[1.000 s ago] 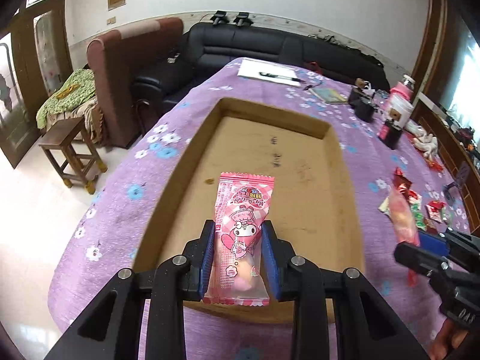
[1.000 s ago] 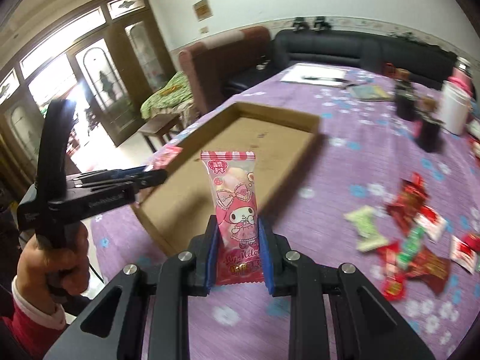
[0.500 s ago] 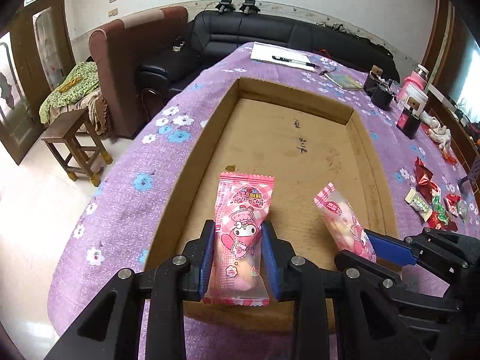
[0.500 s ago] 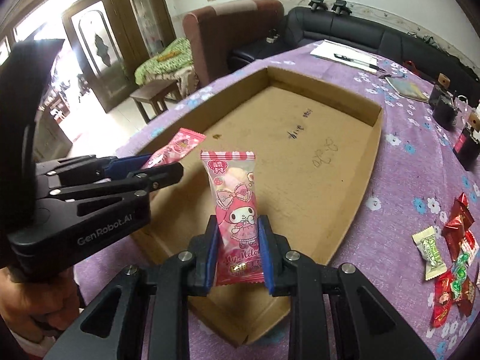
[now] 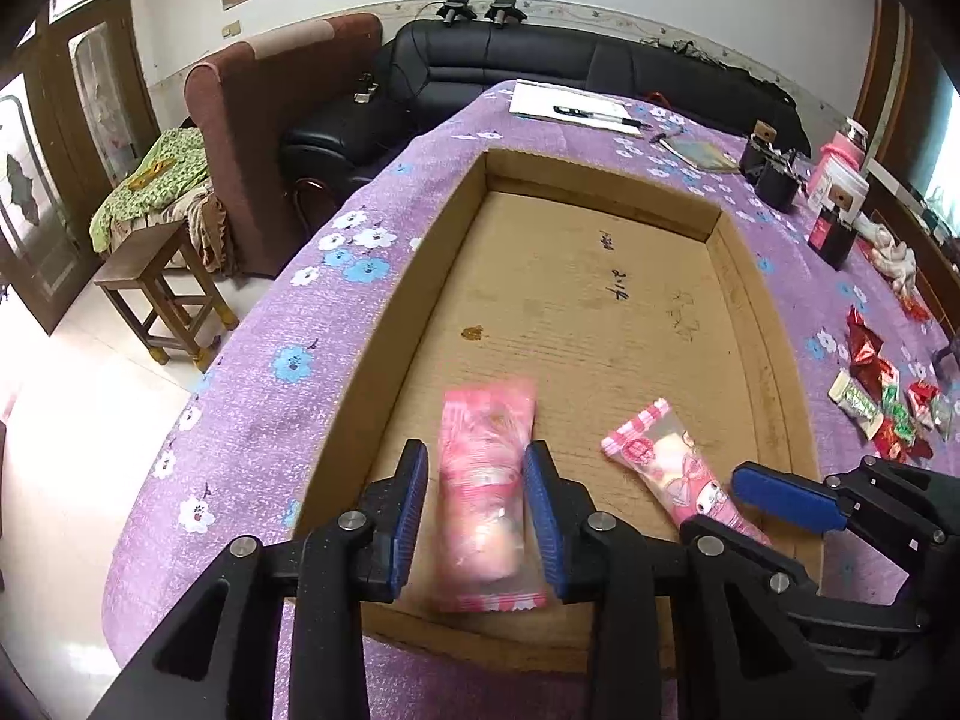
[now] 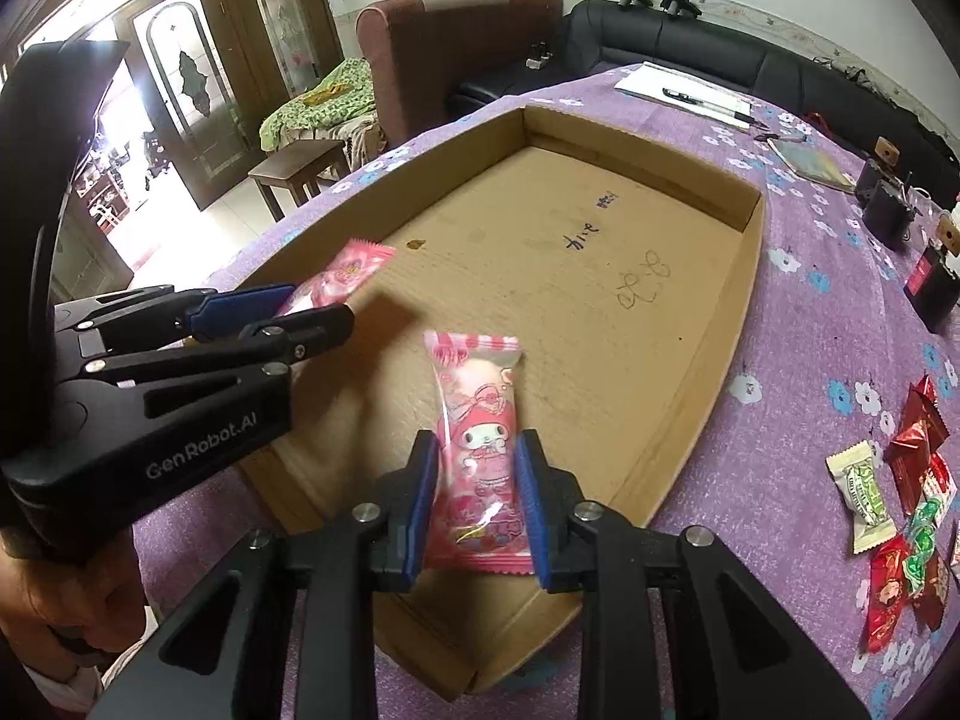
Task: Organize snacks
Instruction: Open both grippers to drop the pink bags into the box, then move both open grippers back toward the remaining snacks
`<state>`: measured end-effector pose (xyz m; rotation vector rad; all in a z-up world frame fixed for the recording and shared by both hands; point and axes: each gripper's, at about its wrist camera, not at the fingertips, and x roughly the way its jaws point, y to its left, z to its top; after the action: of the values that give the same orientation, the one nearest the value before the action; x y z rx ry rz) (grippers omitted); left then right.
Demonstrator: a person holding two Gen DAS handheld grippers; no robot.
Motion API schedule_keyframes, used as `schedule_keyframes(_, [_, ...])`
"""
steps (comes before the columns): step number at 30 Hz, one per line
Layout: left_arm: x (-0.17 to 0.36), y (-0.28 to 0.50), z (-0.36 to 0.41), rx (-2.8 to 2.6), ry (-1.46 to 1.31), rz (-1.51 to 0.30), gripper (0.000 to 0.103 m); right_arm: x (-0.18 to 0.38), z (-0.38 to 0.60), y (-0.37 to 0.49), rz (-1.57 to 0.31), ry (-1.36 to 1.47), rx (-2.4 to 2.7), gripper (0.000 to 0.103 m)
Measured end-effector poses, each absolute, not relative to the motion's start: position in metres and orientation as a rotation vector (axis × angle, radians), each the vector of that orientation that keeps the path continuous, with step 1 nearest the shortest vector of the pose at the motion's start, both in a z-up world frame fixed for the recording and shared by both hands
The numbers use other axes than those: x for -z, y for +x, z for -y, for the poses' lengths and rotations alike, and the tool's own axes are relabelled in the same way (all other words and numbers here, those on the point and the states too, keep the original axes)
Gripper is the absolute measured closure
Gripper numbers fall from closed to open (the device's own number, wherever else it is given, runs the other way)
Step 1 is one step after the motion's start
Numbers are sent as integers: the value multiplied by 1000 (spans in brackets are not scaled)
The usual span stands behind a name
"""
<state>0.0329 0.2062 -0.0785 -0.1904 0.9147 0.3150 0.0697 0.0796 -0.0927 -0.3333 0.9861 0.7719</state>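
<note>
**Two pink packets over the cardboard tray**

A wide, shallow cardboard tray [image 5: 600,276] sits on the table, and both grippers reach over its near end. The left gripper [image 5: 477,516] has its blue pads parted, with a slim gap on each side of the pink snack packet [image 5: 486,492] between them; the packet is blurred, and I cannot tell whether it rests on the tray floor. The right gripper [image 6: 477,501] also frames a pink packet with a cartoon rabbit [image 6: 480,450], pads close on both sides, though I cannot tell if they press it or stand just clear. From the left camera that second packet slants with its top end just above the tray floor. The tray floor otherwise shows only pen scribbles [image 6: 639,282] and a small brown stain [image 5: 472,333].

The table wears a purple cloth with blue and white flowers [image 5: 288,324]. To the right of the tray lies a scatter of red, green and white sweets [image 6: 900,504]. Toward the far end are white papers with a pen [image 5: 570,108], dark boxes and a pink-lidded container [image 5: 840,174]. Beyond stand a black sofa [image 5: 570,66], a brown armchair [image 5: 264,108] and a wooden stool [image 5: 159,294].
</note>
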Motion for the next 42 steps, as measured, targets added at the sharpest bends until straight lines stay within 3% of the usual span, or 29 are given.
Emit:
schedule_keyframes(1, [76,31,-207,-318,-196,-906,50,91,-79,69,-982,-333,-770,68])
schedule_keyframes(2, [74,29,-208,-324,-197,-897,31,89,-78,68,-972,-330,-772,63])
schedule_keyframes(3, [71,28,-208,-329,-193,-882,22,87,-77,68,-965,-328,-770,61])
schedule_keyframes(6, [60,23,-204,-341,-170,-849,16,76,-71,67,-933,-310,-763,55])
schedule_keyframes(21, [43,21,-180,-294,-149,-821,15,46,12,73,-867,-190,-659,52])
schedule_keyframes(42, [55,66,-31,43,-126,-896,14,60,208,86,-877,-11,-335,52])
